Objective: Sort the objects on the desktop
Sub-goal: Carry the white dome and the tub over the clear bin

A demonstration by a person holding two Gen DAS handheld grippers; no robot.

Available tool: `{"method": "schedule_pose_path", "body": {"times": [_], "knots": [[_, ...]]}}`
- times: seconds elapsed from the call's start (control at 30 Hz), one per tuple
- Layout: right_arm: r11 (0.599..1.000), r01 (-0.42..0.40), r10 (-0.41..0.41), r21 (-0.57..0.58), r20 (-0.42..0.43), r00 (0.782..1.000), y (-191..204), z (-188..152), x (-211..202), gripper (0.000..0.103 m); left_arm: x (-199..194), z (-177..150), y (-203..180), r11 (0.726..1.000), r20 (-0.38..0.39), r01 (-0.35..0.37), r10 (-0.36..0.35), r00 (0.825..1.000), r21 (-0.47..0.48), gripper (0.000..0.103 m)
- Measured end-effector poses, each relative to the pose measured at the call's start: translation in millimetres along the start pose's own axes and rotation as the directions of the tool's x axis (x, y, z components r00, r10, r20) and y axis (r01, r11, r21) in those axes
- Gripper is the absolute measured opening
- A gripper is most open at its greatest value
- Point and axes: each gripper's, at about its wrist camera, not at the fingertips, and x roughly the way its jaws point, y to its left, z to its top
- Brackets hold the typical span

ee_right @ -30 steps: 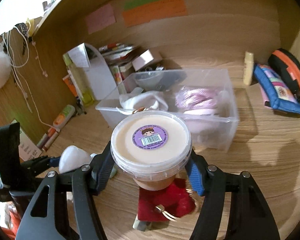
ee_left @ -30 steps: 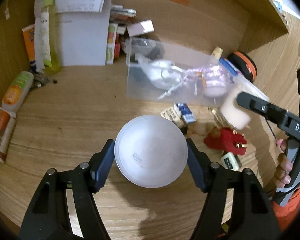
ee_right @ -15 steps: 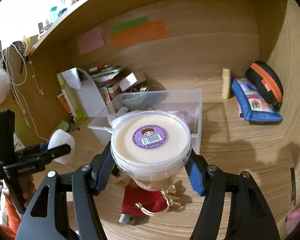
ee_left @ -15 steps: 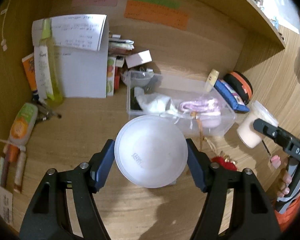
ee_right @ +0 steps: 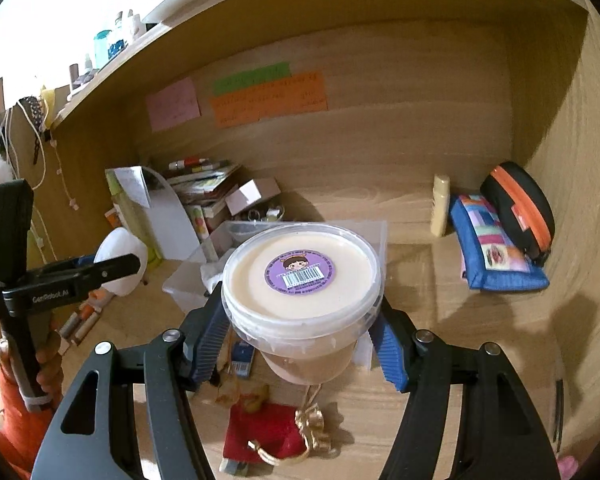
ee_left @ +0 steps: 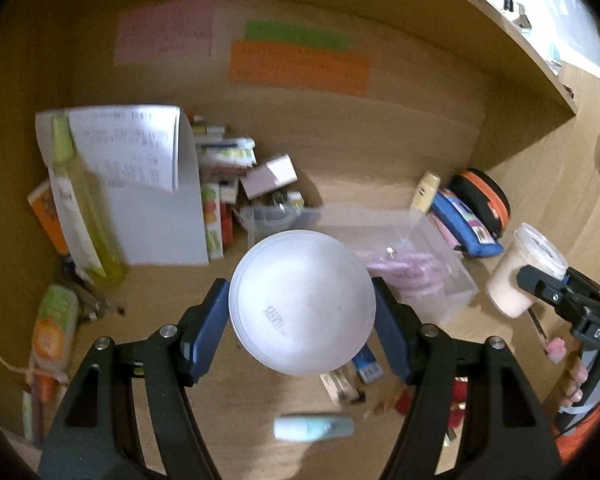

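Note:
My left gripper (ee_left: 302,306) is shut on a round white container (ee_left: 302,304), held above the wooden desk; it also shows in the right wrist view (ee_right: 118,266). My right gripper (ee_right: 302,316) is shut on a cream tub with a clear lid and purple sticker (ee_right: 302,280), also held up; the tub shows at the right of the left wrist view (ee_left: 524,270). A clear plastic bin (ee_left: 432,256) with pink cord stands behind both.
A red pouch with gold cord (ee_right: 266,434) and small boxes (ee_left: 366,364) lie on the desk below. A pale blue tube (ee_left: 314,428) lies near the front. A blue pencil case (ee_right: 492,256), orange-black case (ee_right: 520,204), papers and bottles (ee_left: 84,208) line the back.
Both grippers have risen and tilted back with their loads; the bin and desk clutter now sit lower and farther off, and more of the back wall with its notes shows.

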Motion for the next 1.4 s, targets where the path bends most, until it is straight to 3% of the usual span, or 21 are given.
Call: {"method": "schedule_pose_path", "body": {"times": [0.37,0.63,1.03,1.27,1.4], "knots": [[0.999,-0.027,0.027,-0.03,0.011,1.0,-2.8,30.9,31.9,0.062,9.0,34.9,-5.1,0.999,0.056,-0.032,0.029,0.998,0.043,0.068],[0.999,-0.038,0.038,-0.011,-0.019,0.999,-11.3,51.8,66.7,0.062,34.4,52.3,-8.1,0.999,0.042,0.011,-0.013,0.999,0.052,0.068],[1.0,0.013,-0.013,-0.004,-0.1,0.995,-14.6,52.1,126.6,0.062,100.8,53.0,-11.5,0.998,-0.069,0.024,-0.02,0.997,0.053,0.068],[0.998,0.069,-0.07,-0.009,-0.157,0.985,-26.2,38.2,152.8,0.062,138.5,33.7,-6.9,0.999,-0.178,0.017,-0.008,0.984,0.047,0.068],[0.995,0.096,-0.098,-0.022,-0.158,0.983,-26.3,34.9,156.0,0.062,147.5,30.8,-4.5,0.999,-0.203,0.011,-0.001,0.979,0.045,0.068]]}}
